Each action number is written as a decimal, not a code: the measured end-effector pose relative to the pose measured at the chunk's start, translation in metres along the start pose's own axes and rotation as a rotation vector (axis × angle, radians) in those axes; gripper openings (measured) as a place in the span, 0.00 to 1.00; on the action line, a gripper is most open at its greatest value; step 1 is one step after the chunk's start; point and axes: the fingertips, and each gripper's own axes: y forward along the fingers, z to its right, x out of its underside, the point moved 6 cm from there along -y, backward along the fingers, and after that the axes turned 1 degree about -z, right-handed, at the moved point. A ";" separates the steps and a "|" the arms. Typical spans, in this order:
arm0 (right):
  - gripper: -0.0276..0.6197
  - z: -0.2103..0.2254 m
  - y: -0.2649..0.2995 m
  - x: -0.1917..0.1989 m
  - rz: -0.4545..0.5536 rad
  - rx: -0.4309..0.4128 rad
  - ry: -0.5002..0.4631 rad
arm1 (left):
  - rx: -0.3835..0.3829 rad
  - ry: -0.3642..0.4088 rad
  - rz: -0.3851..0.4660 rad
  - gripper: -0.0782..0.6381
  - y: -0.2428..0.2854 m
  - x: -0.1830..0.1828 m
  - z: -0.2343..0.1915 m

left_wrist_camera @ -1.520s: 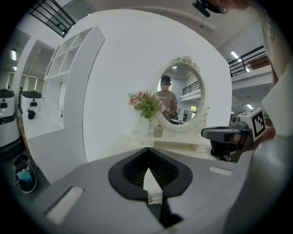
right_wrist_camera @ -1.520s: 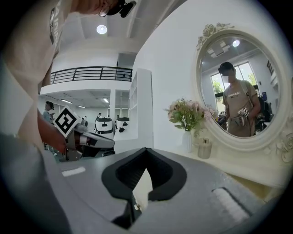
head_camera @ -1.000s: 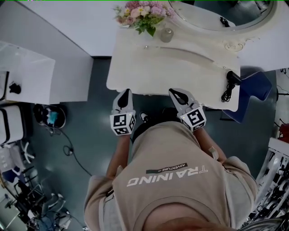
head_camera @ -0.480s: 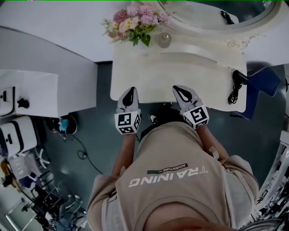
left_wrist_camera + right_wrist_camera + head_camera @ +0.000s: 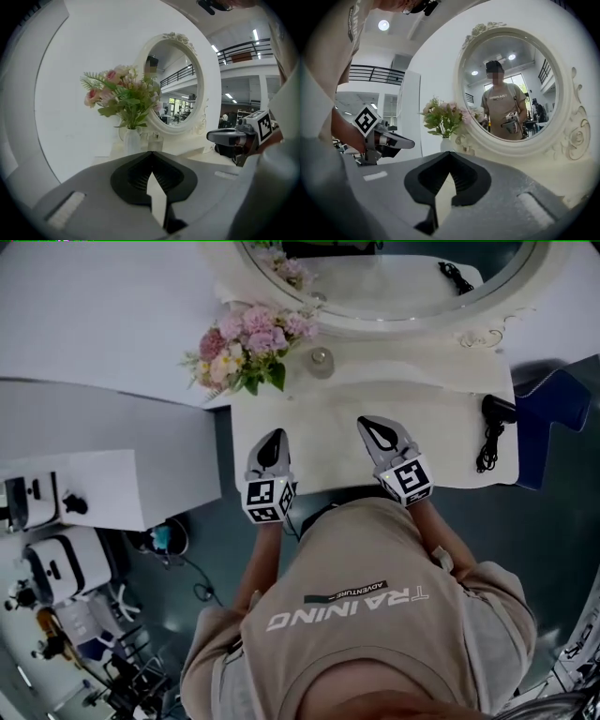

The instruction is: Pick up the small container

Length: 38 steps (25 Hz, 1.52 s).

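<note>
White vase (image 5: 131, 141) holds pink flowers (image 5: 246, 343); small container (image 5: 321, 361) just beside.

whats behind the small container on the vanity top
Right behind the small container stands the oval mirror in its ornate white frame, with the flowers beside the container. The strip of frame directly behind the container is covered from the left gripper view.

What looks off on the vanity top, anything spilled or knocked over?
Nothing stands out. The bouquet and the small container beside it stand upright by the mirror. The hair dryer lies at the right end of the tabletop, cord bunched next to it. No spill visible.
</note>
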 end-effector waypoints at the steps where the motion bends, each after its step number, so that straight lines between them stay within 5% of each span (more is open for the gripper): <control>1: 0.05 0.007 -0.003 0.002 -0.004 0.012 0.009 | 0.012 0.001 -0.004 0.13 0.008 -0.003 0.004; 14: 0.05 0.050 -0.025 0.033 -0.040 0.117 0.092 | 0.113 0.060 -0.081 0.13 0.061 -0.012 0.031; 22: 0.05 0.044 -0.028 0.005 0.006 0.196 0.013 | 0.169 0.058 -0.056 0.13 0.075 -0.023 0.036; 32: 0.05 0.037 -0.008 -0.023 0.015 0.196 -0.037 | 0.096 -0.016 -0.082 0.13 0.089 -0.032 0.020; 38: 0.05 0.039 0.002 -0.028 0.020 0.200 -0.041 | 0.143 -0.016 -0.069 0.16 0.105 -0.032 0.016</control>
